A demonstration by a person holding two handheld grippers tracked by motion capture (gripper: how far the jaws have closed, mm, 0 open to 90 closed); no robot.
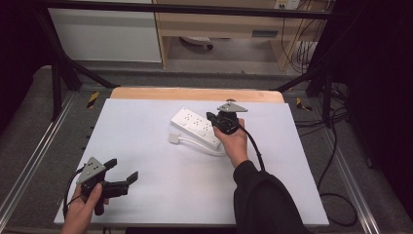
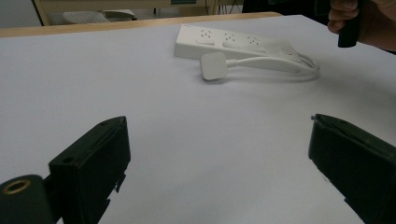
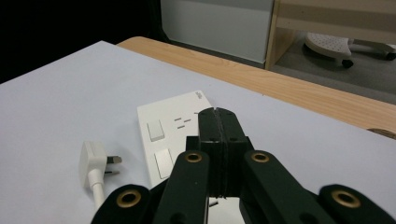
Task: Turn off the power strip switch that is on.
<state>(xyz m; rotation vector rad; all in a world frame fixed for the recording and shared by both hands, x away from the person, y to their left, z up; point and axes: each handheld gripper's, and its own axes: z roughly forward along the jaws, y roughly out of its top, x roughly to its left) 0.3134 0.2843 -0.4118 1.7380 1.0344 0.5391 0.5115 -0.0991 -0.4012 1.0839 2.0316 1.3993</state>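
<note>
A white power strip (image 1: 194,126) lies across the middle of the white table top (image 1: 146,195), and its white plug (image 1: 174,138) rests on the table just in front of it on a short looped cable (image 1: 207,147). My right gripper (image 1: 211,118) hangs over the strip's right end with its jaws shut and nothing between them. In the right gripper view the shut jaws (image 3: 218,127) sit above the strip (image 3: 163,133), with the plug (image 3: 92,161) to the left. My left gripper (image 1: 122,169) stands open near the front left corner. Its view faces the strip (image 2: 233,43) and plug (image 2: 214,66).
A wooden strip (image 1: 195,94) edges the far side of the table. Black frame posts (image 1: 58,73) and cables (image 1: 336,146) flank the table. A cabinet (image 1: 104,34) and a wooden shelf unit (image 1: 219,24) stand on the floor beyond.
</note>
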